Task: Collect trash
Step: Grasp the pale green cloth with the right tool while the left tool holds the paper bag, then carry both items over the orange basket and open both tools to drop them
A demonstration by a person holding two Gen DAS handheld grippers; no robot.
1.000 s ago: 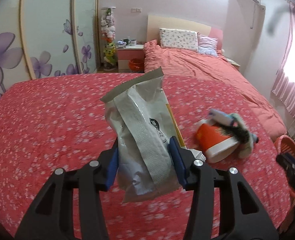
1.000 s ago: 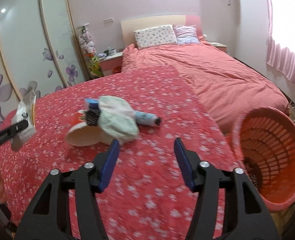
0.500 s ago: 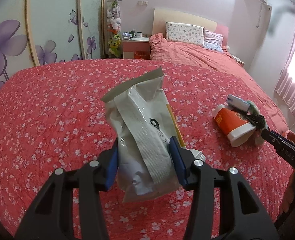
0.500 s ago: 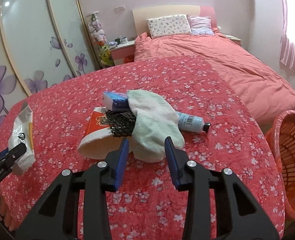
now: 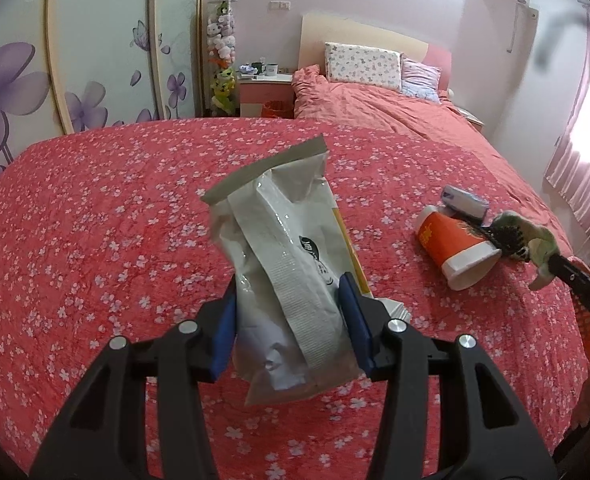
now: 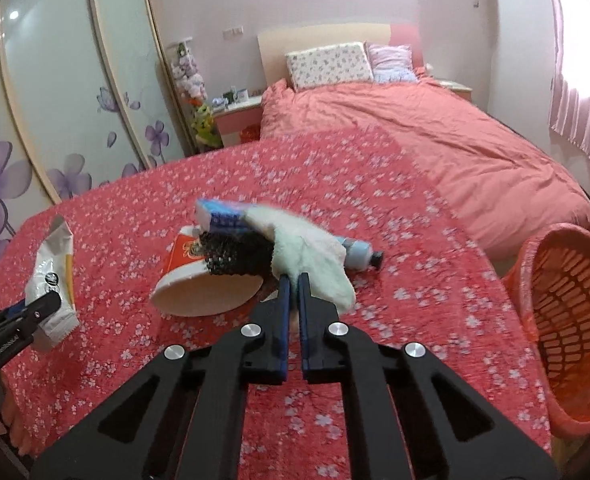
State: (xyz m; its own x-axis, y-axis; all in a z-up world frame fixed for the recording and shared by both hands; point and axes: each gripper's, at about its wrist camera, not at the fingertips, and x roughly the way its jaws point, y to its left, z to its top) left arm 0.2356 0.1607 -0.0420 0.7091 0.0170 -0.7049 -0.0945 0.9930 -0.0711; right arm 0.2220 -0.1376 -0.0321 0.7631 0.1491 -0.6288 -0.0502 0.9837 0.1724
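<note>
From the left wrist view, we are holding a crumpled white bag (image 5: pixel 283 280) between the blue pads of our left gripper (image 5: pixel 293 316), jaws about half open and pressing on both its sides; the bag is hanging clear above the red flowered bedspread (image 5: pixel 95 240). Behind the bag a yellow edge and a pale corner are peeking out, and we cannot tell what they belong to. At the right, a tipped orange and white cup (image 5: pixel 455 248) is lying on the bedspread beside a small blue pack (image 5: pixel 465 204). Our right gripper (image 5: pixel 551 260) is cut off by the frame edge, its tip buried in a pale green cloth (image 5: pixel 535 236).

From the right wrist view, the right gripper (image 6: pixel 293 284) is showing its jaws all but closed, pinching the lower edge of the pale green cloth (image 6: pixel 311 256). The cloth is blurred and is covering part of a black mesh thing (image 6: pixel 235 254) and a blue tube (image 6: pixel 357 252). The cup (image 6: pixel 199 284) is lying open-mouthed towards us. An orange basket (image 6: pixel 567 320) is standing off the bedspread's right edge, partly cropped. Beyond, we are seeing a pink bed (image 6: pixel 415 136), pillows (image 6: pixel 327 64), and a wardrobe with purple flowers (image 6: pixel 55 100).
</note>
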